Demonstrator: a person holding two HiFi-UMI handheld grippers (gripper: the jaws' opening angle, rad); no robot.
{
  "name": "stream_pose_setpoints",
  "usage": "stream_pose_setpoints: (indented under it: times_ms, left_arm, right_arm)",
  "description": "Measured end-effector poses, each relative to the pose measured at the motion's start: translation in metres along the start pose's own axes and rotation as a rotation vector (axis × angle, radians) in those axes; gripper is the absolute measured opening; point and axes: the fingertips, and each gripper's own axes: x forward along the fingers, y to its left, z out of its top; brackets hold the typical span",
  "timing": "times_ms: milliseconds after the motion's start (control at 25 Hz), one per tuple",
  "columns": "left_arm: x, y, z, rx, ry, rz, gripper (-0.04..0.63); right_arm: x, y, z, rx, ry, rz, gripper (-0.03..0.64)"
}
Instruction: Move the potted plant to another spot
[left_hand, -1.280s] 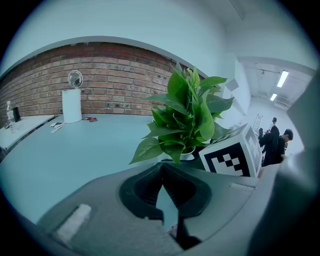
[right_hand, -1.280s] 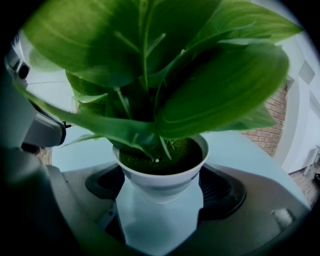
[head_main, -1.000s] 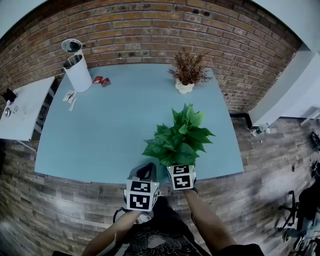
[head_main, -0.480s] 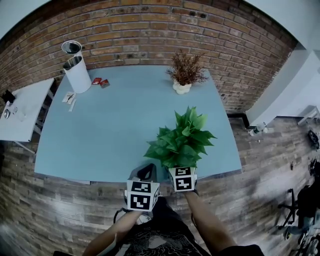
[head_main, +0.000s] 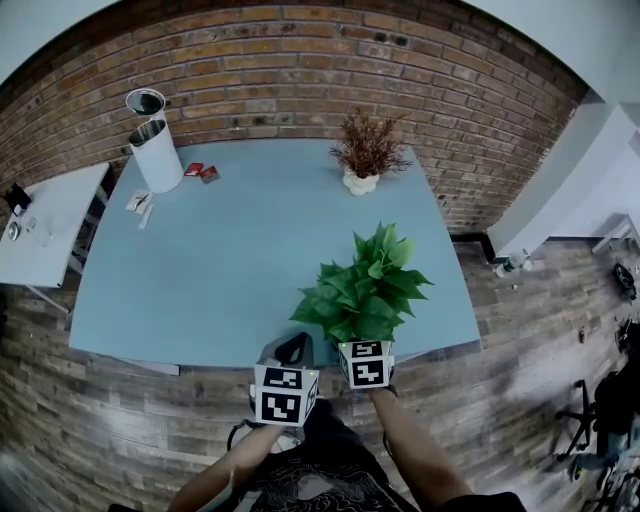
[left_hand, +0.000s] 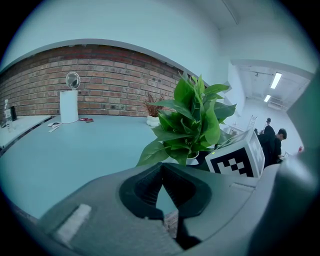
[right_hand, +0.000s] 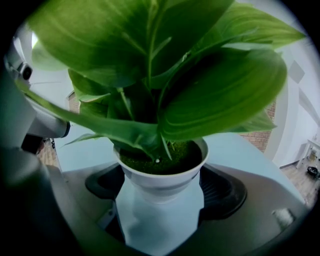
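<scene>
Green and top-heavy, so keep the potted plant (head_main: 365, 285), clamped by its white pot in the right tool (right_hand: 160, 197) at the blue worktop's (head_main: 200, 260) near edge, upright and level, steer wide of the dried plant (head_main: 365, 155), and hold the left tool (left_hand: 161, 170), closed on nothing, clear.

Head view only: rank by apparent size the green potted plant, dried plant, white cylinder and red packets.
Largest: green potted plant, though it is also nearest the camera.
Middle: dried plant and white cylinder look alike, so they are not ranked.
Smallest: red packets.
</scene>
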Motion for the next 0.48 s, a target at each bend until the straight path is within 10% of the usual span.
stream_pose_setpoints:
  times_ms: [480]
  left_arm:
    - [-0.0013,-0.0037,-0.0032,-0.005,0.004,-0.012,-0.002]
  right_arm:
    - [-0.0058,0.0008,-0.0007,0.008,0.009,0.004,0.465]
